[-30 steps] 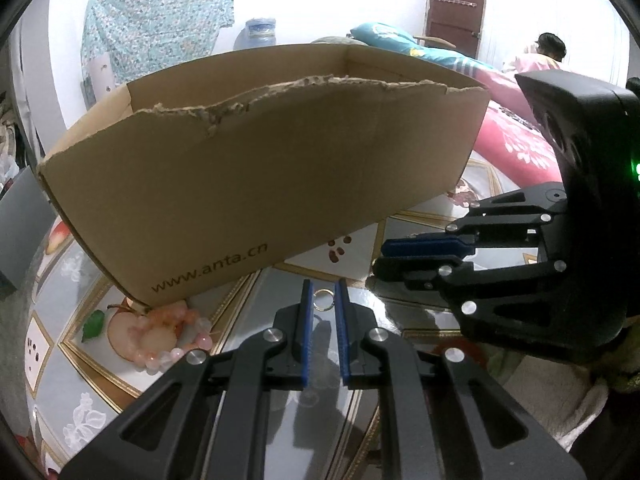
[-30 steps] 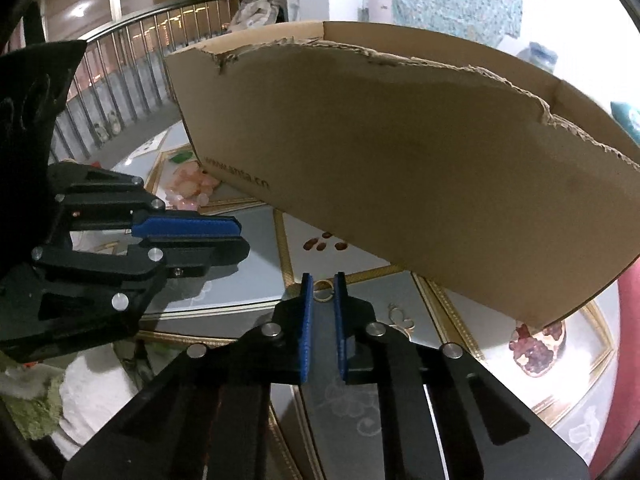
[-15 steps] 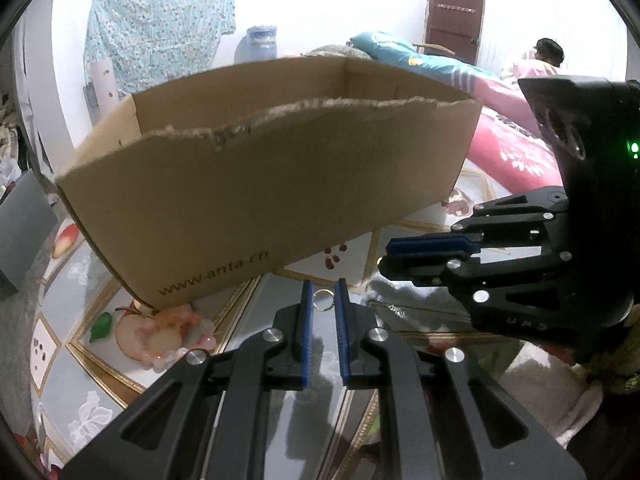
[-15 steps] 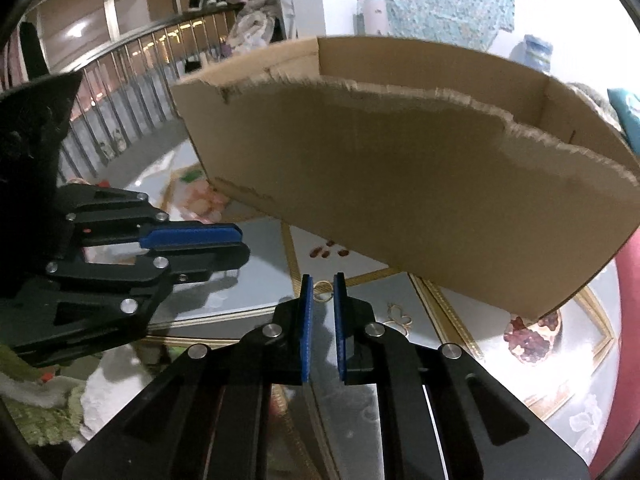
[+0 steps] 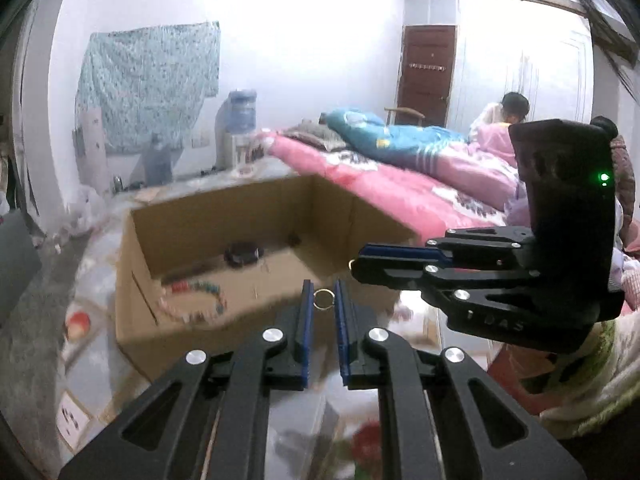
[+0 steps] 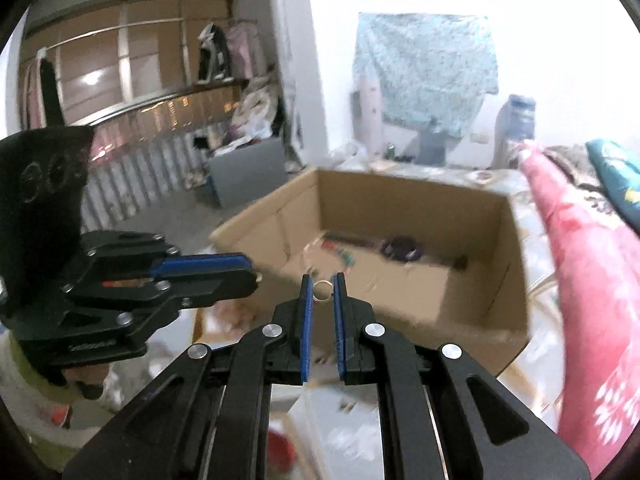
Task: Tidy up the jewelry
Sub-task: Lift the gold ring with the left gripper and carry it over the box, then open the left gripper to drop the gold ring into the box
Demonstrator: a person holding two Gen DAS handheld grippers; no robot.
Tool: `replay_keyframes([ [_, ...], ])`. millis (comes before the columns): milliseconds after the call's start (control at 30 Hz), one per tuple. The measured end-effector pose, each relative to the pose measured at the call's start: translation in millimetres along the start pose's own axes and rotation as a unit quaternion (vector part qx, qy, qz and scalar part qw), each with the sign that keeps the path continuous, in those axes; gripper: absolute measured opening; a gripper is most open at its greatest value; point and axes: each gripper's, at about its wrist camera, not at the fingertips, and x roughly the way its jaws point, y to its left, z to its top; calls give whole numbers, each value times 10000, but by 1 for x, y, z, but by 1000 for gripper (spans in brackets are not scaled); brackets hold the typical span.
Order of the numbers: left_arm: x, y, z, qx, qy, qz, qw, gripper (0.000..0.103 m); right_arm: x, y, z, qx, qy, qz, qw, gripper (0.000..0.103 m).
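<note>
A small gold ring [image 5: 323, 299] is clamped between the blue ribbed pads of the left gripper [image 5: 322, 300], just short of the near wall of the cardboard box [image 5: 136, 304]. A second, slightly broader gold ring [image 6: 322, 291] is pinched the same way by the right gripper [image 6: 322, 292], also in front of that box and above its torn near rim. Both rings are thin, round and shiny; the gripper bodies are matte black with silver rivets.

Inside the box, on its flat brown floor, a beaded strand [image 5: 196, 298] of pale and coloured beads is laid in a loose curve, and a dark round piece [image 5: 242, 253], blurred, is seen nearer the far wall. Some jewelry is thus judged already stored; the two rings are judged still to be carried over the rim and released.

Beyond the box, a bed with a pink quilt [image 5: 400, 184] is seen, soft and patterned.
</note>
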Motion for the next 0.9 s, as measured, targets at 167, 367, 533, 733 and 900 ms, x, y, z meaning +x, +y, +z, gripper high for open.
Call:
replay_keyframes([
  [167, 40, 14, 28, -162, 255, 217, 9993, 10, 22, -33, 19, 413, 245, -344, 9983, 8],
  [367, 93, 30, 46, -321, 669, 397, 9965, 10, 54, -66, 28, 679, 717, -659, 9929, 8],
  [533, 127, 39, 48, -424, 995, 647, 9920, 11, 72, -77, 30, 739, 857, -824, 9902, 10],
  [733, 132, 40, 44, -562, 977, 667, 9914, 25, 68, -84, 26, 864, 760, -730, 9907, 17],
  [900, 127, 38, 44, -533, 905, 727, 9918, 28, 61, -87, 26, 969, 656, -615, 9912, 18],
])
